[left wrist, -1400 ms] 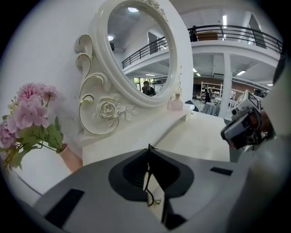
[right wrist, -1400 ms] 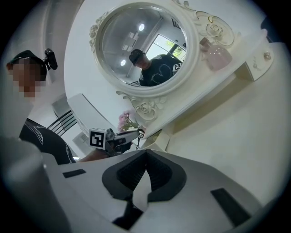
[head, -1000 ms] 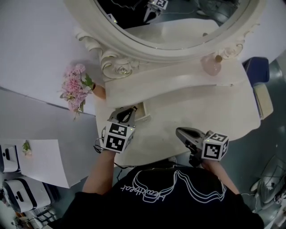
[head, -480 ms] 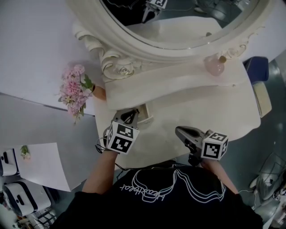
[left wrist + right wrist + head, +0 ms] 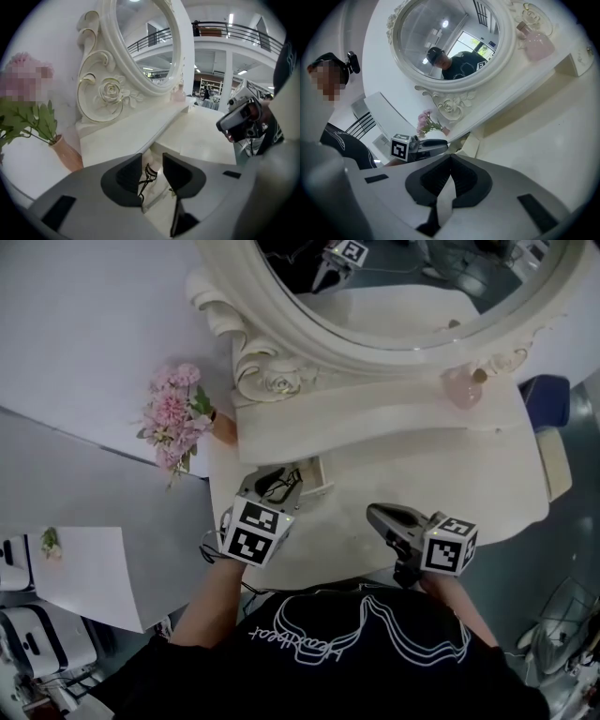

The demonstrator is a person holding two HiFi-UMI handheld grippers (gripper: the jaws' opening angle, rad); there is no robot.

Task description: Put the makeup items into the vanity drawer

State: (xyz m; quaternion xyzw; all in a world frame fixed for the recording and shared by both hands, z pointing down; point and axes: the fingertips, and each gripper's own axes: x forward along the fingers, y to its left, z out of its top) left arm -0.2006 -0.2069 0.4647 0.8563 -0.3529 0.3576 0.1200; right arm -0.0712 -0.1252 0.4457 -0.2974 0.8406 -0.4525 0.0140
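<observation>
Black metal item: eyelash curler (image 5: 147, 174), a thin looped frame with scissor-type handles and a curved clamp end.
Location: between the jaws of the left gripper (image 5: 151, 161), directly over the small open drawer (image 5: 317, 486) at the left of the vanity top (image 5: 422, 484); its lower end appears to sit inside the drawer.
Left gripper: jaws opening, and the pads look clear of the curler.
Right gripper (image 5: 450, 164): jaws pressed together, nothing between them; hovers over the front edge of the vanity top, well apart from the drawer.
Step in hand: release of the curler into the drawer, judged nearly complete.
Handling note: let the jaws spread fully before lifting, and lift straight up; the open loops could snag a pad and ride back out. The light frame will likely tip flat once free.
Appearance: dark, slender and glossy against the cream drawer interior; fine detail too small to tell.
Also present: oval mirror (image 5: 394, 324), pink bottle (image 5: 462, 388), pink flowers (image 5: 173, 418).
</observation>
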